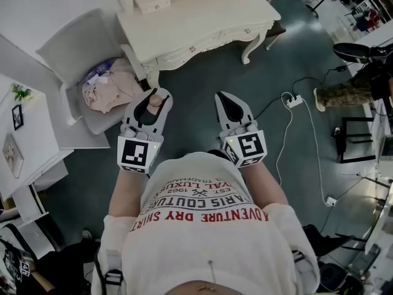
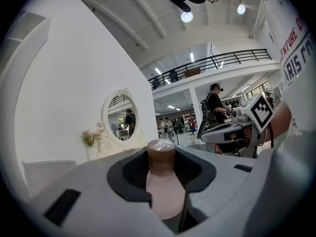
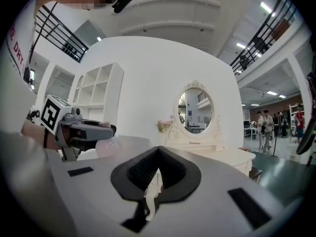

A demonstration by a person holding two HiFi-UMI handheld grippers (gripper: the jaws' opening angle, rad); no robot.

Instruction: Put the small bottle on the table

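The small bottle (image 2: pixel 160 181) is not yet on the table: it stands upright between the pads of the left gripper (image 1: pixel 153 97), which is closed on its body, at the middle left of the head view. The right gripper (image 1: pixel 224 100) beside it has its jaws together and carries nothing. The white table (image 1: pixel 202 23) is at the upper middle of that frame, apart from both grippers, so I judge the picking up is done and the carrying over and setting down are left

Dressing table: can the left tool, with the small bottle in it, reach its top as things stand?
Probably yes, with a few steps forward. The left tool grips the small bottle, only floor lies between it and the dressing table, and the top's near part looks free.
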